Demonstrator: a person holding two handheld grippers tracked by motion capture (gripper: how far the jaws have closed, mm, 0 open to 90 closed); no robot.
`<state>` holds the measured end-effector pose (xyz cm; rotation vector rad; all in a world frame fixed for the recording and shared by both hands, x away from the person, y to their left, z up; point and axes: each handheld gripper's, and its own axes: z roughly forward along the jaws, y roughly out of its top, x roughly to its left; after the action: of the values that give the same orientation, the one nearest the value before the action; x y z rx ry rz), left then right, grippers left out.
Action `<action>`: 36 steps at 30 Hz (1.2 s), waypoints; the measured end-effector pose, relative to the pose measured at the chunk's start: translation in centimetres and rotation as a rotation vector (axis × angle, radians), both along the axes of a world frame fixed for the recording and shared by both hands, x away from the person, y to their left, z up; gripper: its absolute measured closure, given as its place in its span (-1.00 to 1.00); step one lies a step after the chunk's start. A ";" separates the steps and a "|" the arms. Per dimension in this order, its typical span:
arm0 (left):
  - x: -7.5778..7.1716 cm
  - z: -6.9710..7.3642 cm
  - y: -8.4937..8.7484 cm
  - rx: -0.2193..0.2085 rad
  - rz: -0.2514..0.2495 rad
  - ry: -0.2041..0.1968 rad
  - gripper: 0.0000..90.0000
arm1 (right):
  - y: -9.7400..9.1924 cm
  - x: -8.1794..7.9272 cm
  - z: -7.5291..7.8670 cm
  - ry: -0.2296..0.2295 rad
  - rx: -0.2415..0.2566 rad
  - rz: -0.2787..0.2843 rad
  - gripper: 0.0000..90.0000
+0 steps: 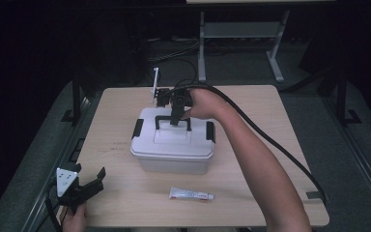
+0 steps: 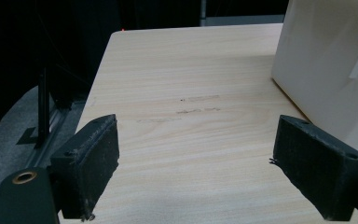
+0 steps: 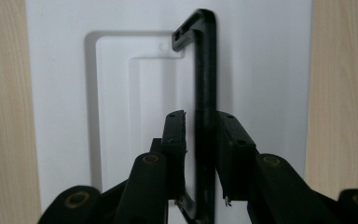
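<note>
A white lidded box [image 1: 174,150] with black side latches stands mid-table, its black handle [image 1: 160,119] raised on the lid. My right gripper [image 1: 178,120] reaches down from the far side onto that handle. In the right gripper view the handle bar [image 3: 205,60] runs between the two jaws of my right gripper [image 3: 200,119]: one pad lies against it, while a thin light gap shows on the other side. My left gripper [image 1: 84,186] rests at the table's near left corner, jaws wide apart. Between the pads of my left gripper [image 2: 196,128] is bare wood, the box wall [image 2: 326,60] beside them.
A small white tube with red print [image 1: 191,195] lies near the front edge, in front of the box. A thin white upright piece [image 1: 155,84] stands at the back of the wooden table [image 1: 270,125]. A thick black cable [image 1: 270,140] trails over the right side.
</note>
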<state>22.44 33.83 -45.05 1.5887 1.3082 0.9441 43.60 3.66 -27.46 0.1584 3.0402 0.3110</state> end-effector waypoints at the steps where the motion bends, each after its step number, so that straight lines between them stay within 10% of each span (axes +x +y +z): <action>1: 0.0 0.0 0.0 0.003 -0.003 0.002 -0.70 | 0.0 0.0 0.0 0.003 0.000 0.001 0.66; 36: -0.1 0.1 0.0 0.008 0.001 -0.004 -0.70 | 0.5 -0.1 0.2 0.032 0.003 0.030 0.84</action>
<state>22.37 33.81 -44.99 1.5919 1.3035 0.9541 43.46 4.11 -27.30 0.1198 3.0768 0.3175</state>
